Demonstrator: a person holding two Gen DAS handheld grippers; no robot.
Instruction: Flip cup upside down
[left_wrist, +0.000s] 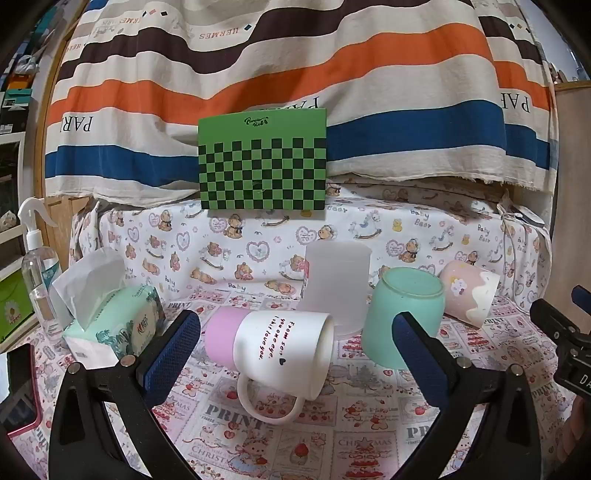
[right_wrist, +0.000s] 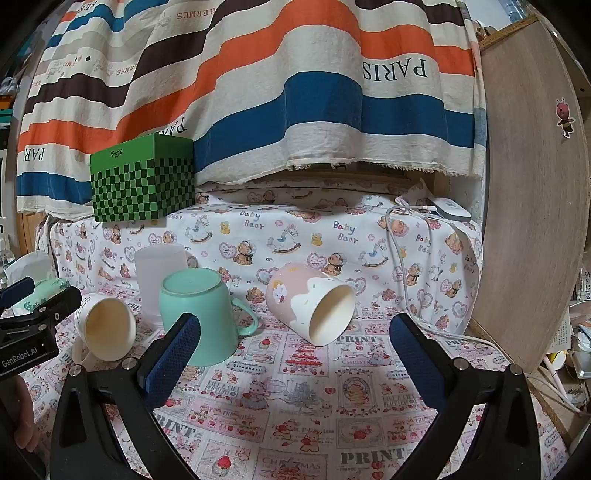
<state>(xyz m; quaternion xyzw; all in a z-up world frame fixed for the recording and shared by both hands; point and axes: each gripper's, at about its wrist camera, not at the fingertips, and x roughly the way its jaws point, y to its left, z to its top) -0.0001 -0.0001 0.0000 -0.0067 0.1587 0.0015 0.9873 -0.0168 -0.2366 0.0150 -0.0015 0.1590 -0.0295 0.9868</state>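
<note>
Left wrist view: left tongs (left_wrist: 295, 343) spread, framing the pink-and-white mug (left_wrist: 273, 347) lying sideways on the desk (left_wrist: 369, 435) — lined up for grasping; right tongs (right_wrist: 295, 343) also spread, empty.

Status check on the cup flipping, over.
Left gripper and right gripper open, empty. White-and-pink mug and pink cup lying on their sides. Mint mug already upside down. Nothing blocking.
</note>
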